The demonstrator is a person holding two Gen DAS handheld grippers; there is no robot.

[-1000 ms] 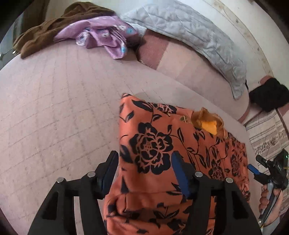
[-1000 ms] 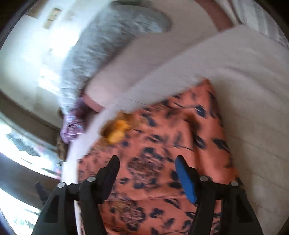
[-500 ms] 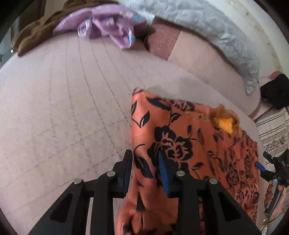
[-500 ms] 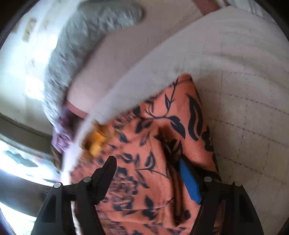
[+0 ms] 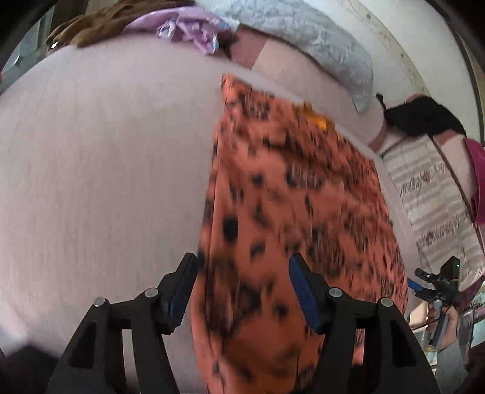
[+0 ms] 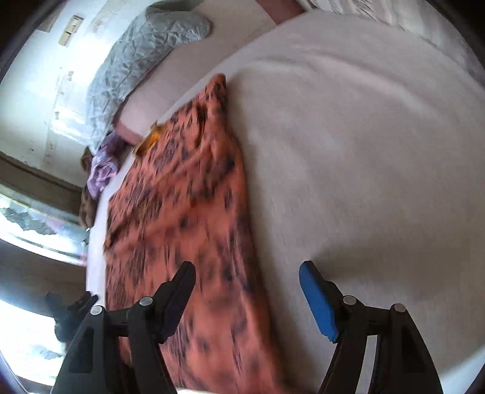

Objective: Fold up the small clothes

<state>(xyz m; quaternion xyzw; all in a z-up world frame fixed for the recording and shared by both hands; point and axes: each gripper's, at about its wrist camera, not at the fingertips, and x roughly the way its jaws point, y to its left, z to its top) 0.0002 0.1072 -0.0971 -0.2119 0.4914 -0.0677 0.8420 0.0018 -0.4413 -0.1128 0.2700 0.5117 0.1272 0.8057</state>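
Note:
An orange garment with black flowers [image 5: 291, 197] lies stretched out long and flat on the pale pink bedspread [image 5: 106, 166], blurred by motion. My left gripper [image 5: 242, 260] hovers over its near left edge with its jaws opening; cloth shows between the fingers, but the pads do not press on it. In the right wrist view the same garment [image 6: 182, 212] runs up the left side. My right gripper [image 6: 247, 268] is open over its right edge, the blue pad [image 6: 316, 298] above bare bedspread. The right gripper [image 5: 433, 285] also shows in a hand at the far right of the left wrist view.
A grey quilted pillow [image 5: 303, 33] lies at the head of the bed. Purple clothes [image 5: 188, 27] and a brown cloth [image 5: 100, 24] are piled at the far corner. A black item [image 5: 424, 115] and striped bedding [image 5: 433, 194] lie to the right.
The left gripper closed on the garment's edge, then opened again. Both grippers drew back, and the garment now lies longer. The right gripper has shifted towards the garment's right edge.

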